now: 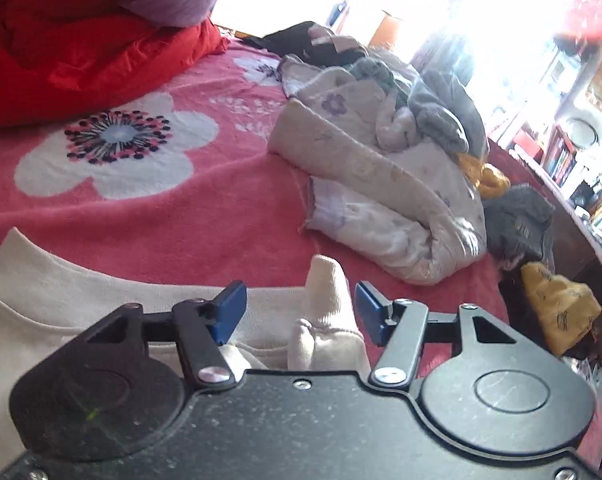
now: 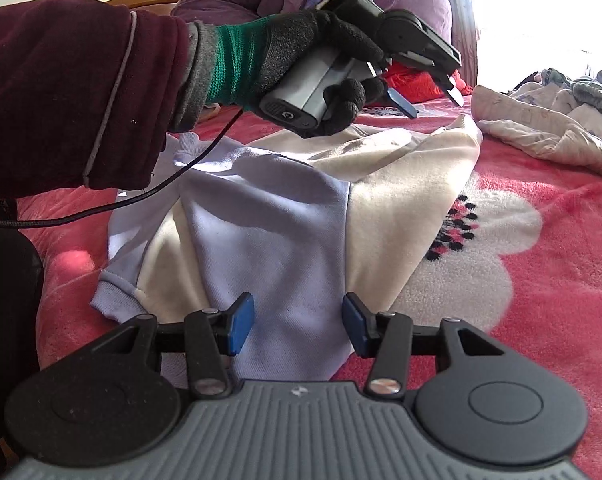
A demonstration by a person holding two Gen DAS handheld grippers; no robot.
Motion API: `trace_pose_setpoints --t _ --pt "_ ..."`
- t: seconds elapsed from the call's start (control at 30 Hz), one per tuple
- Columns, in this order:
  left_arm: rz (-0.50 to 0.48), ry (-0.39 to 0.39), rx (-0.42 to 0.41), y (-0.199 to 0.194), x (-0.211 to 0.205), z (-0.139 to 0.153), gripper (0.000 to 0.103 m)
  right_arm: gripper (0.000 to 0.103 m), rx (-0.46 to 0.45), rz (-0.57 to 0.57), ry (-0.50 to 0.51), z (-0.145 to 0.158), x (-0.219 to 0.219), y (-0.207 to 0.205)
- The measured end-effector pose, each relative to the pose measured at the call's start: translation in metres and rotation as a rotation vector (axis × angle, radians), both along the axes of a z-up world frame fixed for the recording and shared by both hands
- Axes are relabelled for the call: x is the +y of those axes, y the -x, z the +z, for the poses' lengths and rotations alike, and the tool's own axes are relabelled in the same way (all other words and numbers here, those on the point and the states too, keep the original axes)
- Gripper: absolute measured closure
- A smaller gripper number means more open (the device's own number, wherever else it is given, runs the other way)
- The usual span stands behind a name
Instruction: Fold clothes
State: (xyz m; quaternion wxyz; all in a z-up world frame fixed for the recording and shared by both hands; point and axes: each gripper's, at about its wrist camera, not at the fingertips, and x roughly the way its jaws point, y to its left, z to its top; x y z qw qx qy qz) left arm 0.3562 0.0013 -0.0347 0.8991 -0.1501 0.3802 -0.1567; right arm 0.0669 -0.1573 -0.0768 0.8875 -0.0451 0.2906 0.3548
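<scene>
From the left wrist view, the left gripper (image 1: 301,312) has its jaws apart; an upright peak of the cream sweatshirt (image 1: 329,320) rises in the gap between the blue pads, nearer the right-hand one, and neither pad presses on it. The rest of the garment spreads to the left of and beneath the jaws, its neckline curving off to the far left. Ahead of the jaws lies the pink flowered blanket (image 1: 181,200) of the bed, and ahead to the right a heap of unfolded clothes (image 1: 381,184); a red quilt (image 1: 81,52) sits far ahead on the left. From the right wrist view, the right gripper (image 2: 298,330) also has its jaws apart and grips nothing; the sweatshirt's pale lilac panel (image 2: 269,240) lies directly under and ahead of the gap. Further ahead, above the garment, a gloved hand (image 2: 321,68) holds the left gripper (image 2: 431,100), jaws parted and pointing down toward the raised cream fold.
</scene>
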Motion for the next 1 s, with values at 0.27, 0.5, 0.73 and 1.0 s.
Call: trace_pose_setpoints --t 0.27,0.5,0.73,1.0 --pt "0.052 -0.013 -0.053 0.015 0.004 0.006 0.099 0.053 0.006 0.002 -0.010 0.003 -0.001 0.000" --pt "0.072 -0.126 -0.042 0.013 0.000 -0.011 0.099 0.053 0.014 0.004 -0.023 0.004 -0.002 -0.001" --pt "0.011 -0.317 -0.072 0.010 -0.020 -0.017 0.093 0.053 0.031 0.051 -0.009 0.004 0.002 0.001" --pt "-0.113 -0.244 -0.124 0.039 -0.029 0.015 0.091 0.053 0.027 0.051 -0.012 0.005 0.002 0.004"
